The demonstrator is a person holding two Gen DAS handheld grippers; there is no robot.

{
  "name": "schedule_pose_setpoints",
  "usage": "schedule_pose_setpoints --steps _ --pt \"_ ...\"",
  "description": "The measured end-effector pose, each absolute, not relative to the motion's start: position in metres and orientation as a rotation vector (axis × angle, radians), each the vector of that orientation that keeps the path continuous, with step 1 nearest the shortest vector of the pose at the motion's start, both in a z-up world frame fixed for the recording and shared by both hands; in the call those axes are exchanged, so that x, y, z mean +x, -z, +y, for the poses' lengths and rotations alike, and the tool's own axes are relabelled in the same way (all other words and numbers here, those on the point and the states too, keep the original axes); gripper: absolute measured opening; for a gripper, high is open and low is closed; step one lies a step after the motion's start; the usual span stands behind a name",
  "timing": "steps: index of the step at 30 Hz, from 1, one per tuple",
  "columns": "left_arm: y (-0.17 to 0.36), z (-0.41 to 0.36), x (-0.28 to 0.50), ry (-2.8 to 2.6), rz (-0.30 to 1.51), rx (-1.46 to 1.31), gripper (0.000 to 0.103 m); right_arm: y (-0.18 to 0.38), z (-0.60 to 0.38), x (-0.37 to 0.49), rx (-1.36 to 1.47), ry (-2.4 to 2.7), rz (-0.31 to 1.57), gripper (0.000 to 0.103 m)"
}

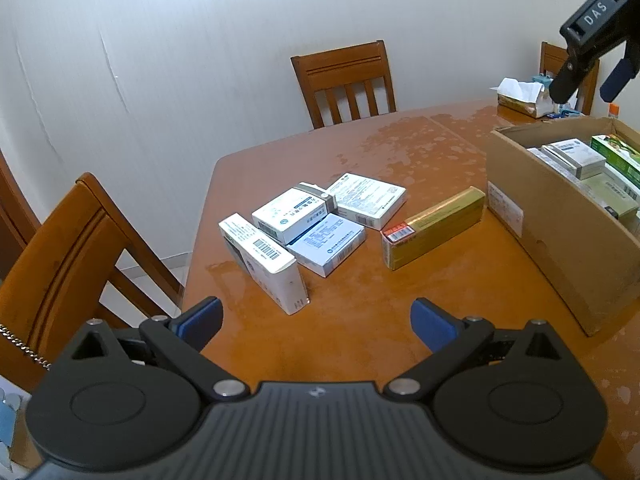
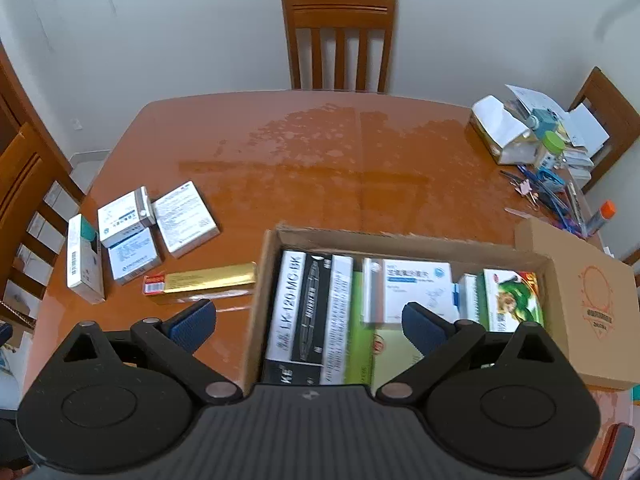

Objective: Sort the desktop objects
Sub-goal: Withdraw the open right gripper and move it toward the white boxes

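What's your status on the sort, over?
Both tongs, left and right, open, empty. Gold box and four white boxes outside carton. Nothing in the way.

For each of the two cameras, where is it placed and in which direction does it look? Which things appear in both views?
Left wrist: sits low over the table's near edge, faces the loose white boxes and gold box; the left gripper is open, the right gripper hangs top right.
Right wrist: sits above the cardboard box, looks down into it and across the table; the right gripper is open.
Shared: white boxes, gold box, cardboard box, far chair, tissue box.
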State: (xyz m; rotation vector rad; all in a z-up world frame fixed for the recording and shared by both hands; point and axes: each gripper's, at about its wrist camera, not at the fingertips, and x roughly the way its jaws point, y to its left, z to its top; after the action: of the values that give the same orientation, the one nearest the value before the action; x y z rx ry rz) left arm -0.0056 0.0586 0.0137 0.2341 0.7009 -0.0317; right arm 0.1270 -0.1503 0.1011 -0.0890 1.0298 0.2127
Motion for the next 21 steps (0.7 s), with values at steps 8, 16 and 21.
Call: schedule_pose_setpoints --steps 8,16,21 --pt "-0.004 0.064 0.013 0.091 0.704 0.225 0.100 -0.102 -0.114 0.132 -0.106 -0.252 1.034 0.102" --pt "0.002 0.060 0.014 0.174 0.708 0.179 0.100 -0.102 -0.052 0.145 -0.180 -0.368 1.039 0.102" --pt "0.010 0.069 0.016 0.167 0.734 0.168 0.100 -0.099 -0.020 0.158 -0.222 -0.432 1.039 0.102"
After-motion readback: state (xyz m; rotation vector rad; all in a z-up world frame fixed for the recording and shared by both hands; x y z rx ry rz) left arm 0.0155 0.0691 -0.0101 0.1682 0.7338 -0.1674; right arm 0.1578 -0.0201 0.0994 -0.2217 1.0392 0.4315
